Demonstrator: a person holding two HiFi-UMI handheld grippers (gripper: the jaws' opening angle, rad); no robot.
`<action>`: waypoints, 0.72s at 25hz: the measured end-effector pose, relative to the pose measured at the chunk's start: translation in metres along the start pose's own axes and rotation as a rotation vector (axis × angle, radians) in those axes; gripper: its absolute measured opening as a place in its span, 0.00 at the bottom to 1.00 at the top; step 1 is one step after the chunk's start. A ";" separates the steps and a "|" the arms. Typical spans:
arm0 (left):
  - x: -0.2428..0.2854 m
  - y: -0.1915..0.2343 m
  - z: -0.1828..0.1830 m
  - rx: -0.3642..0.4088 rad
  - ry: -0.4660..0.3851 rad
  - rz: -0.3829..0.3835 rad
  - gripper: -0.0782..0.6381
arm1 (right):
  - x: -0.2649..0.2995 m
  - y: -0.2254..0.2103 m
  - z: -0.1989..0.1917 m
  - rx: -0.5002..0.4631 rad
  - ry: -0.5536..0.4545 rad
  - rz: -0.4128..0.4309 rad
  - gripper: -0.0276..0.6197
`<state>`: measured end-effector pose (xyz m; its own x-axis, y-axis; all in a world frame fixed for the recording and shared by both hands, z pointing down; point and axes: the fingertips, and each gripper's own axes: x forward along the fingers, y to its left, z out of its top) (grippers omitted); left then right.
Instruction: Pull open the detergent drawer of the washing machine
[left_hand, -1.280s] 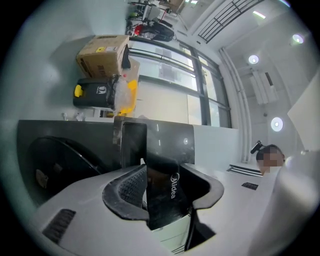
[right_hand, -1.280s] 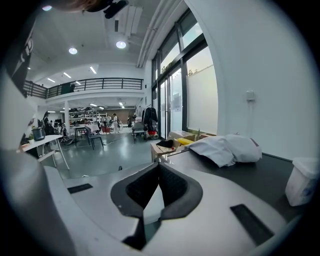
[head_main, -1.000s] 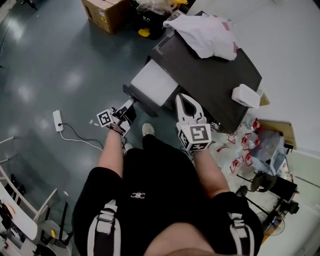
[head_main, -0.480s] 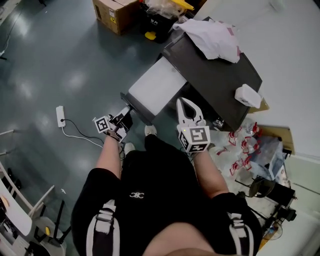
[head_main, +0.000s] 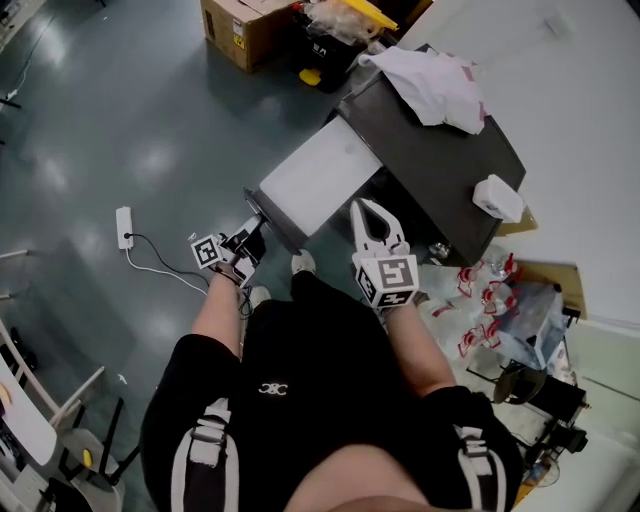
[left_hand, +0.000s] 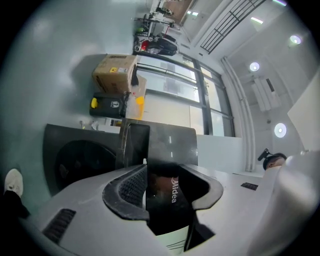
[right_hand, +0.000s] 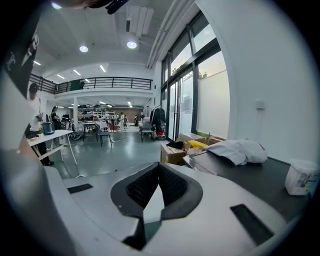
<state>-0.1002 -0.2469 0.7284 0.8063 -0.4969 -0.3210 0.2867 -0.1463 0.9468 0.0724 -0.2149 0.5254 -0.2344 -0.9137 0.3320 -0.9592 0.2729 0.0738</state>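
The dark washing machine (head_main: 440, 165) stands at the upper right of the head view. Its white detergent drawer (head_main: 320, 175) is pulled far out toward me. My left gripper (head_main: 252, 216) is shut on the drawer's dark front panel (left_hand: 165, 142), which bears white print and fills the gap between the fingers (left_hand: 125, 187) in the left gripper view. My right gripper (head_main: 368, 212) hovers beside the drawer's right side, in front of the machine, shut with nothing in it. In the right gripper view its fingertips (right_hand: 159, 172) meet, and the machine's top (right_hand: 250, 172) lies to the right.
A white cloth (head_main: 430, 85) and a small white container (head_main: 497, 197) lie on the machine. Cardboard boxes (head_main: 245, 30) stand behind it. A power strip (head_main: 124, 227) with its cable lies on the floor at left. Red-and-white packets (head_main: 490, 300) clutter the floor at right.
The drawer has slid further out of the machine, drawn along by my left gripper moving left. My right gripper has drifted a little, still shut and empty.
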 end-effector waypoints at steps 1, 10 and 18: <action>0.000 0.001 0.001 0.003 -0.007 0.005 0.36 | -0.001 -0.001 0.001 0.000 -0.004 -0.002 0.05; -0.002 0.004 0.005 0.063 0.014 0.097 0.37 | 0.003 0.003 0.006 0.018 -0.034 0.005 0.05; -0.041 -0.022 0.044 0.329 -0.066 0.375 0.37 | 0.008 0.026 0.023 0.043 -0.085 0.037 0.05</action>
<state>-0.1621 -0.2608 0.7221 0.7851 -0.6184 0.0353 -0.2038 -0.2041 0.9575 0.0423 -0.2223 0.5087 -0.2809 -0.9259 0.2525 -0.9550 0.2958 0.0222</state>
